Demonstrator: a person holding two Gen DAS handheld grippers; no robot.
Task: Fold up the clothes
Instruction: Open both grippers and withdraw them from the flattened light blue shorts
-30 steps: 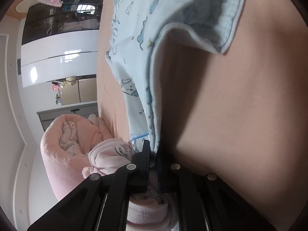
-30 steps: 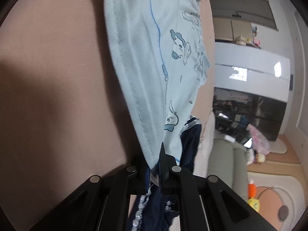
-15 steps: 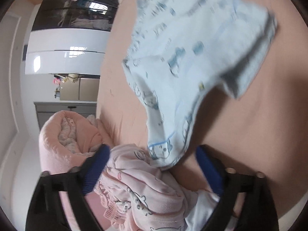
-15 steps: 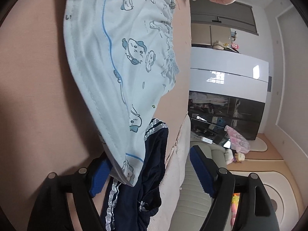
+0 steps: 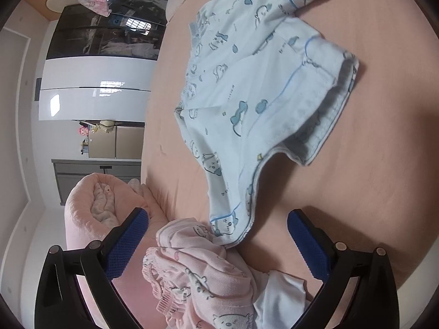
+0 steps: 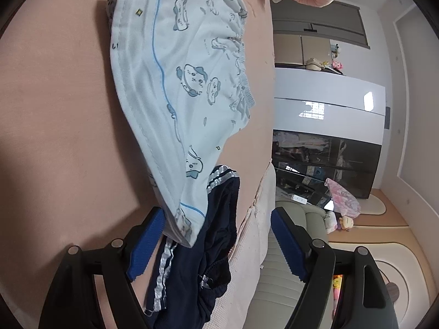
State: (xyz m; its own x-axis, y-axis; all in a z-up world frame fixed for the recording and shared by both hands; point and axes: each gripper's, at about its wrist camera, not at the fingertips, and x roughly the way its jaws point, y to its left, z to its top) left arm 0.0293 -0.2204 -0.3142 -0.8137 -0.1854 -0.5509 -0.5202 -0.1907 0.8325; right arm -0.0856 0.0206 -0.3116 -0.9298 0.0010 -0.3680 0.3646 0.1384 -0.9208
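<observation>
On the pink bed [image 5: 370,192] | light-blue cartoon-print cotton shorts [image 5: 247,96] now released, laid flat | left tongs [image 5: 216,244], right tongs [image 6: 218,242] spread wide, empty | folding can be started.

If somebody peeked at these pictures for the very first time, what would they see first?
First, the light blue shorts with little cartoon animals, spread out on the pink bed cover. Next, the open left gripper over a crumpled pink garment at the bottom of its view. In the right view, the open right gripper sits over a dark navy garment with silver stripes, tucked under the shorts' corner.
</observation>
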